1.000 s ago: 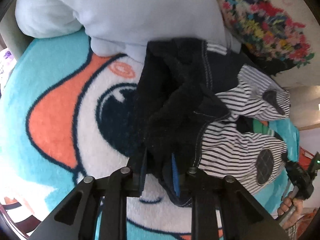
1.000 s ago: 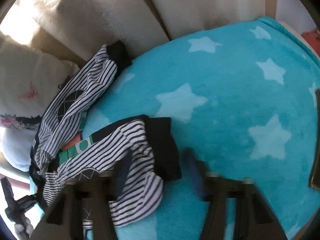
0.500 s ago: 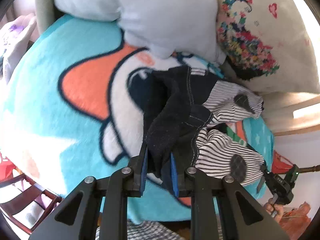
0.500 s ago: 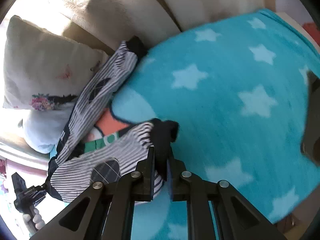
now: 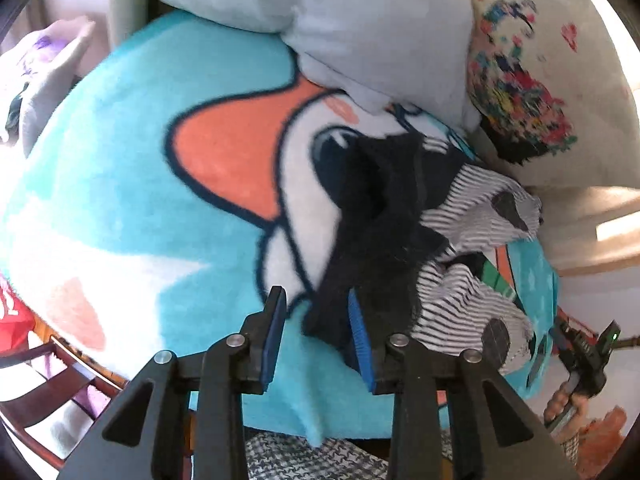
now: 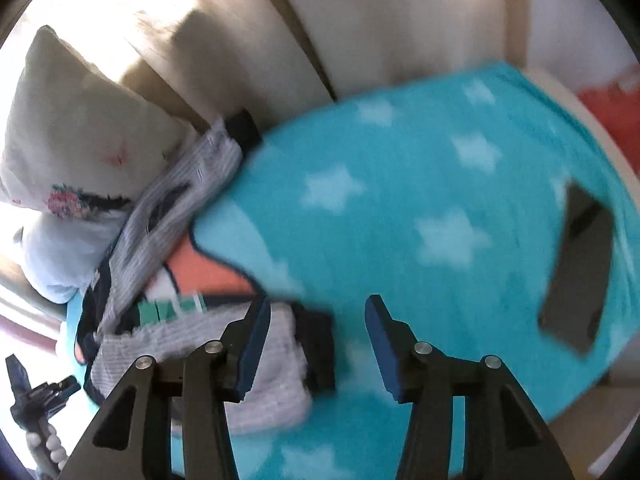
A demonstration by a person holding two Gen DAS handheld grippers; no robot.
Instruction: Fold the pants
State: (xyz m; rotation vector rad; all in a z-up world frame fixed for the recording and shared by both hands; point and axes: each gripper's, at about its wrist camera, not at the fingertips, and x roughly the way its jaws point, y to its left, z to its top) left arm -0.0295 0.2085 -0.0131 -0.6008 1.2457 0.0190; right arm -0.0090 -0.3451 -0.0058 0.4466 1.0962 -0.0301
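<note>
The left gripper has its jaws spread, the dark waistband of the striped pants lying between them on the teal blanket. The right gripper is spread too, over a dark cuff.

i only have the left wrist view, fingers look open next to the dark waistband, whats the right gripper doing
Observer: The right gripper is open too, with nothing between its fingers. The dark cuff of one leg of the pants lies just below the gap.
Operator: anything else on the blanket over there
Observer: Yes, a flat dark phone-like slab lies on the blue star blanket, off to the right and apart from the pants.
Operator: where does the other leg go
Observer: It runs up toward the sofa back, and its dark cuff ends beside the white pillow.
</note>
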